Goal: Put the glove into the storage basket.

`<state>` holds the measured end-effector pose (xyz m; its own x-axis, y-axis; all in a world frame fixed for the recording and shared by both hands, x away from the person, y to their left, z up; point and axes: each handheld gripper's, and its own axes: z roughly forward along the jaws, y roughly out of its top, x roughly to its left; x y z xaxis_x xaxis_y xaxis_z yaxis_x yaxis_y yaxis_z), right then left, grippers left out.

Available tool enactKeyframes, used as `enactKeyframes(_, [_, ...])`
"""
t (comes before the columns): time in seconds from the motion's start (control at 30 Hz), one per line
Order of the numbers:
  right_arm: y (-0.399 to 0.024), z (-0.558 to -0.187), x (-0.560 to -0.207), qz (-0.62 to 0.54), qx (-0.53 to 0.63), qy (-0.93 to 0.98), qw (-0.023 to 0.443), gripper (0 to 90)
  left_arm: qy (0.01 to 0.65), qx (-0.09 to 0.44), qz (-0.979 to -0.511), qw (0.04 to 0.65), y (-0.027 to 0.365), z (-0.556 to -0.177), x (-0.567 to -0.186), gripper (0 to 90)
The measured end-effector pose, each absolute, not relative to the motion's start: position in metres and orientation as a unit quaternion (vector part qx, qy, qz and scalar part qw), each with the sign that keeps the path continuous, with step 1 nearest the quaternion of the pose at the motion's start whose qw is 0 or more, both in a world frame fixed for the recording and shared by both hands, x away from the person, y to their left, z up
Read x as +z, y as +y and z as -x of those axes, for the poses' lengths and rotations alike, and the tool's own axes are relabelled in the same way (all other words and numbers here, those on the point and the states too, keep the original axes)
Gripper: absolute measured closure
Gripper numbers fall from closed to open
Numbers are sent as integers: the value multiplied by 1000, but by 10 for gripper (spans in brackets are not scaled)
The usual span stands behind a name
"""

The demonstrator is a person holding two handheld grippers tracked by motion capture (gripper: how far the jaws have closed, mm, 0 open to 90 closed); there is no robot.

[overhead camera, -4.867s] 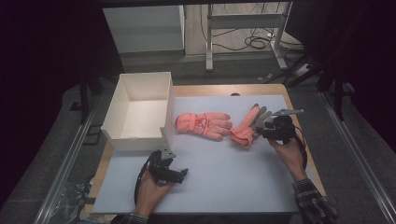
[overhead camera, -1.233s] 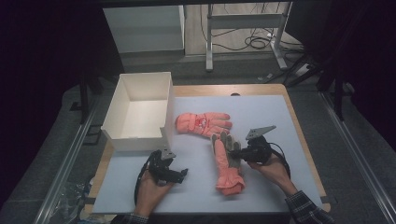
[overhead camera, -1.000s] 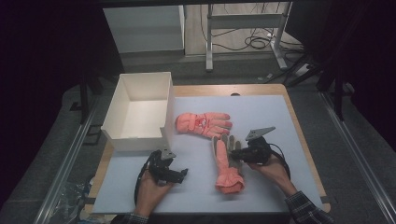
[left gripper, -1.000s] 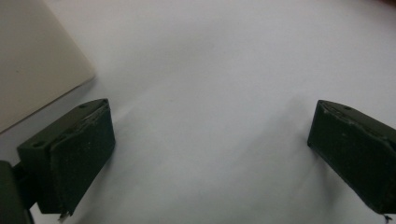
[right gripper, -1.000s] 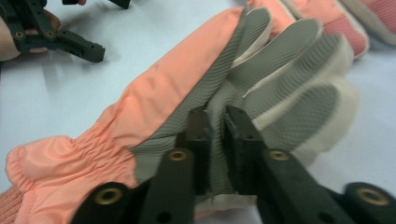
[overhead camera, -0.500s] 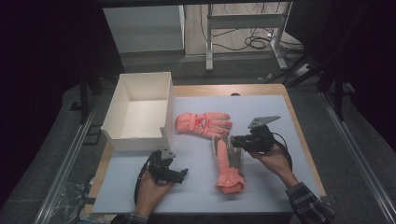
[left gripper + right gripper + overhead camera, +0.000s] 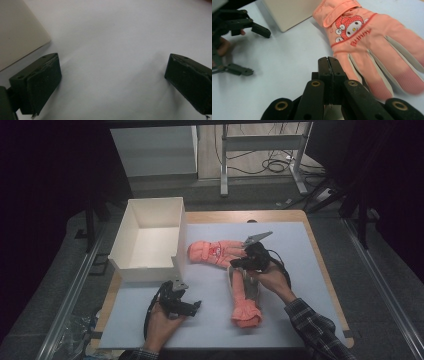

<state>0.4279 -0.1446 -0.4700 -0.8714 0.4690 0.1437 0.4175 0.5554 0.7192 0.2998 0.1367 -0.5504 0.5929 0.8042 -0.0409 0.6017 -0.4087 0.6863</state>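
Since half a second ago my right gripper (image 7: pixel 239 263) has drawn up off the second glove (image 7: pixel 244 296) and toward the first; its fingers (image 7: pixel 328 65) are pressed flat together with nothing between them, their tips just beside the little finger of the cartoon-printed pink glove (image 7: pixel 372 42); that glove (image 7: pixel 216 252) lies flat near the middle of the desk (image 7: pixel 300 245), cuff toward the white box (image 7: pixel 149 239), fingers pointing toward my right gripper; the second glove lies lengthwise toward me with its cuff nearest the desk's near edge, and my right hand (image 7: pixel 267 277) hangs over its upper part.

My left gripper (image 7: pixel 195 305) has kept its place at the near left, close to the box's front wall; its fingers (image 7: pixel 37 82) stand wide apart over bare pale mat, holding nothing; a corner of the box (image 7: pixel 17 37) shows at the upper left of the left gripper view, apart from the near finger.

Open mat runs between my two grippers; more lies clear along the right side of the desk, out to its wooden edge.
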Motion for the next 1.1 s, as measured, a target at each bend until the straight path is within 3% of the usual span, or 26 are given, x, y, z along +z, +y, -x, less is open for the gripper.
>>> enactKeyframes(0.37, [-109, -454, -490, -229, 360, 904, 13, 892, 426, 150, -825, 340, 137, -300, -551, 6])
enactKeyframes(0.73, [-109, -471, -506, -240, 333, 912, -5, 892, 426, 149, -825, 340, 137, -300, -550, 6])
enactKeyframes(1.1, [-112, -481, -506, -244, 329, 912, 26, 893, 426, 149, -825, 340, 137, -300, -550, 6])
